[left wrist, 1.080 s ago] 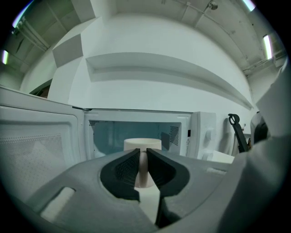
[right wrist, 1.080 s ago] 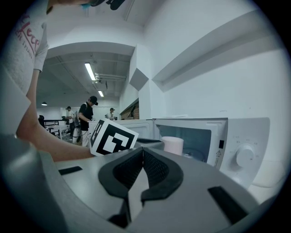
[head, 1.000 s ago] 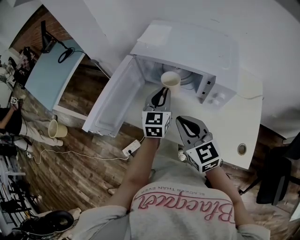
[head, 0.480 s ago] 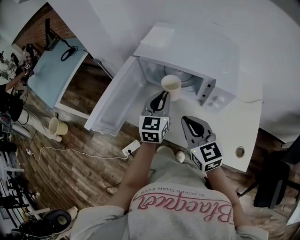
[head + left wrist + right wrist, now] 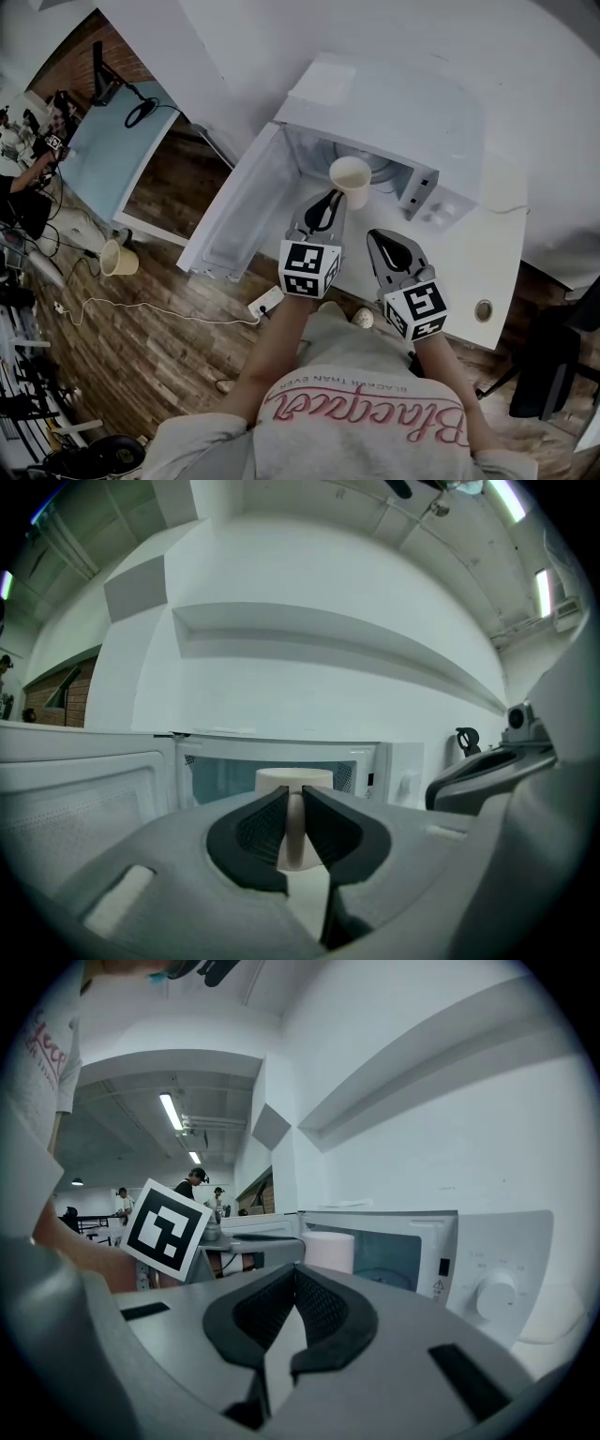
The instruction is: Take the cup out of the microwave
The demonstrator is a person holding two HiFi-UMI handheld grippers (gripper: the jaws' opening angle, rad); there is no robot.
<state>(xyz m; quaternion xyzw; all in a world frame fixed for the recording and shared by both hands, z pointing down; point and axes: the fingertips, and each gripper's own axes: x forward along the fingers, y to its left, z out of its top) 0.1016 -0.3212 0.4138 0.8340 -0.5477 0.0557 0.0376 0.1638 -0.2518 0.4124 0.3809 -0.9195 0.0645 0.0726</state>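
Note:
A pale cup hangs at the mouth of the open white microwave. My left gripper is shut on the cup's handle. In the left gripper view the handle is pinched between the two dark pads, with the cup body just beyond my left gripper. My right gripper hovers beside it over the table's front edge, shut and empty. In the right gripper view the tips of my right gripper meet, and the cup shows ahead in front of the microwave cavity.
The microwave door swings wide to the left. Its knobs face the white table, which has a cable hole. On the wood floor lie a power strip and a yellow cup.
My left gripper has lifted the cup slightly at the microwave's opening, still clamped on the handle. The right gripper has barely shifted and stays shut.

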